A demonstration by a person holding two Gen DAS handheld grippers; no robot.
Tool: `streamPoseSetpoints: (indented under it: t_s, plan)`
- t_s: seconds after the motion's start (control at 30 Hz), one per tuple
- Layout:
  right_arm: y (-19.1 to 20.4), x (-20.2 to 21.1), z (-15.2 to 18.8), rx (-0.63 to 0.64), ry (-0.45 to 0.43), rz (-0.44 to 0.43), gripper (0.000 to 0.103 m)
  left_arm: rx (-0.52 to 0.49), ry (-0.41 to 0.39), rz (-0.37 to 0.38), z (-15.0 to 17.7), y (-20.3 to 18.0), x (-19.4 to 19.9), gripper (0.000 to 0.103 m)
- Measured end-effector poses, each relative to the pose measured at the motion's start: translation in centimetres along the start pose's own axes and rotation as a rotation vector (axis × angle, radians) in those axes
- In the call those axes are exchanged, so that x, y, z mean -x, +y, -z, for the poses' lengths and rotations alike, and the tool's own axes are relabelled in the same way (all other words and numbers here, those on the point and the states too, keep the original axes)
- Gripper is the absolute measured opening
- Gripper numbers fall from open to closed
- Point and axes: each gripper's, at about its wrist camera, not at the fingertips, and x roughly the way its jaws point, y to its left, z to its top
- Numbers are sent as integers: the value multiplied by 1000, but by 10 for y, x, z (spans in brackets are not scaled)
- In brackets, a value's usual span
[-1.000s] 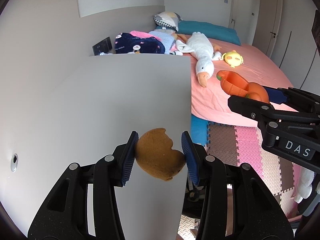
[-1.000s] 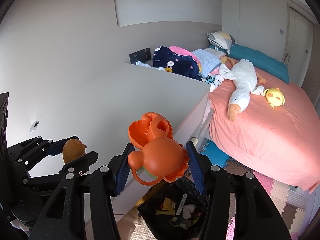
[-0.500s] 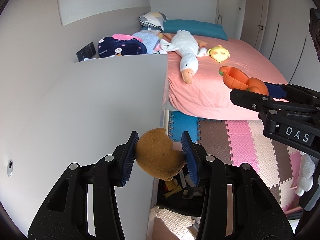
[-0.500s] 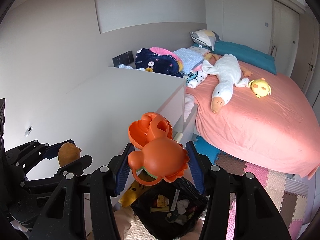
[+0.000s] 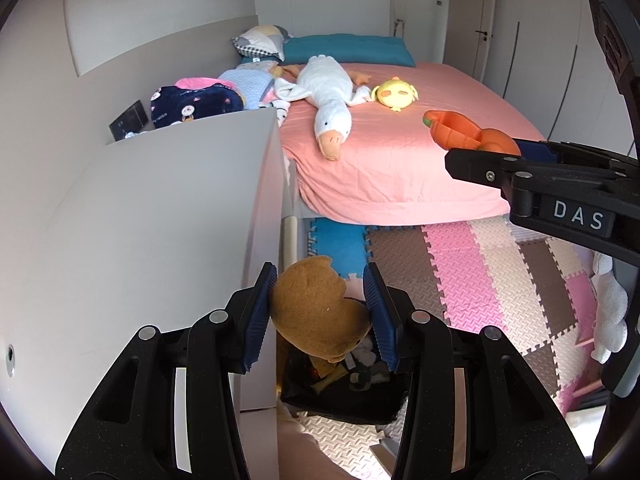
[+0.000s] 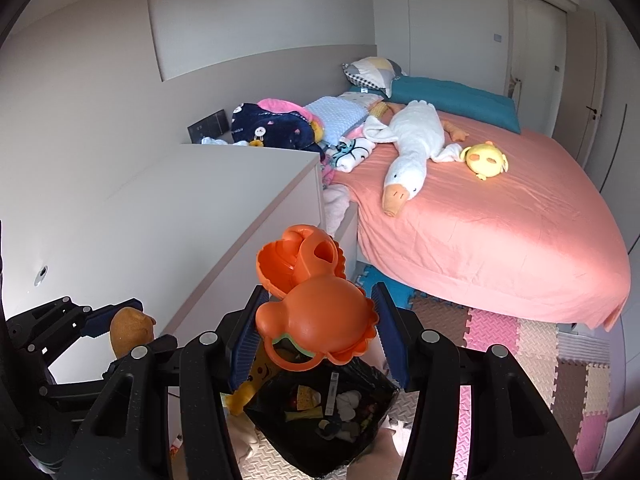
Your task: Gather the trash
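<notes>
A black trash bag [image 6: 320,412] on the floor holds mixed scraps. Above it, the right hand-held gripper [image 6: 318,320] clamps an orange plastic toy [image 6: 312,300]; the left hand-held gripper [image 5: 320,312] grips a fuzzy brown plush [image 5: 316,312].

A home bedroom, likely a child's. A bed [image 6: 500,240] with a pink sheet fills the right of the frame, carrying a plush goose [image 6: 412,148], a yellow chick toy [image 6: 484,160] and pillows [image 6: 372,72]. Foam puzzle mats [image 5: 460,276] cover the floor; wardrobe doors [image 5: 560,40] line the upper right.
</notes>
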Motion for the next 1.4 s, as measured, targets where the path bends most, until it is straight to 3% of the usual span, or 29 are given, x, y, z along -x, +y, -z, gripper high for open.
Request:
streamPoseSetpoints:
  t_s: [0.6,0.63,0.73,0.83,1.4]
  plan:
    - [-42,-11,-1,-65,23,71,54,-113,26,120,6,-33,-5,45]
    - [-41,-13,-2,-63,31,73,55,-126,26,129,7,-34,-5,48]
    - [-41,-18,-8,-76,17,114,76,-155,-2,84,10,-35,0,95]
    - [-43,-21,-10,-87,16,110,77,-170,-35,58,11,-31,6,95]
    - [-36,-26,-13,-66,29,95,77,-119,-38,15,5,-16,3,96]
